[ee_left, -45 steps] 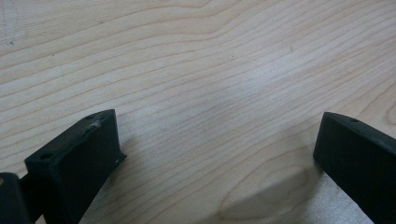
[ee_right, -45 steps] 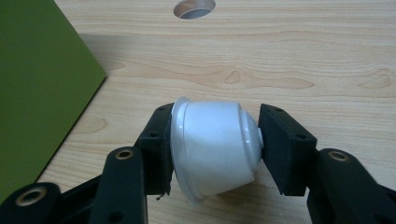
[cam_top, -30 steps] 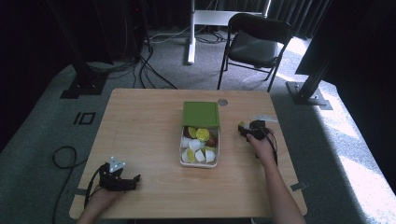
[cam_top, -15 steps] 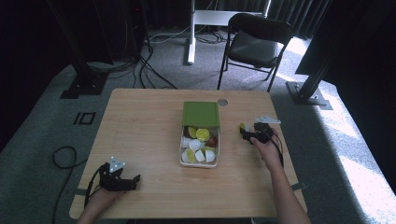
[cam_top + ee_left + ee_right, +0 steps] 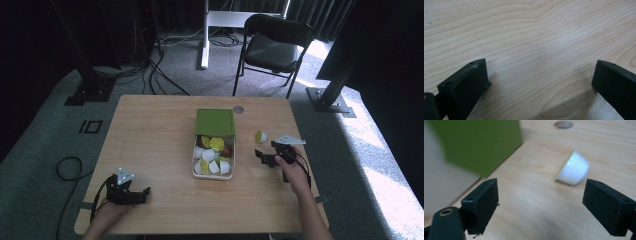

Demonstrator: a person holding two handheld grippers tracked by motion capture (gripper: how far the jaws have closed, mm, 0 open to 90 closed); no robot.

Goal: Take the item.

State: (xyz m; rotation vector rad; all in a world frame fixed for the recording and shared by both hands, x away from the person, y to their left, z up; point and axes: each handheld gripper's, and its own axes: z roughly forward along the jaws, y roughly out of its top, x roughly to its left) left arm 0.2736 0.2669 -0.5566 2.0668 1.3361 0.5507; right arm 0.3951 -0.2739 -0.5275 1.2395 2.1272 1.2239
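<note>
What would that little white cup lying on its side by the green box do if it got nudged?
The small white cup lies tipped on its side on the wooden table, so a nudge would probably roll it in a curve, since it tapers. It looks like thin plastic, likely light and easily squashed. Its smooth wall might slip between the open jaws of the right hand-held gripper.

1. The left gripper [image 5: 131, 194] is showing a matt black body, blocky black jaws with small screw holes, and a grey three-cornered plate on top.
2. The right gripper [image 5: 265, 157] is showing the same black build, trailing a black cable.
3. Both forearms are showing bare, sleeveless.
</note>
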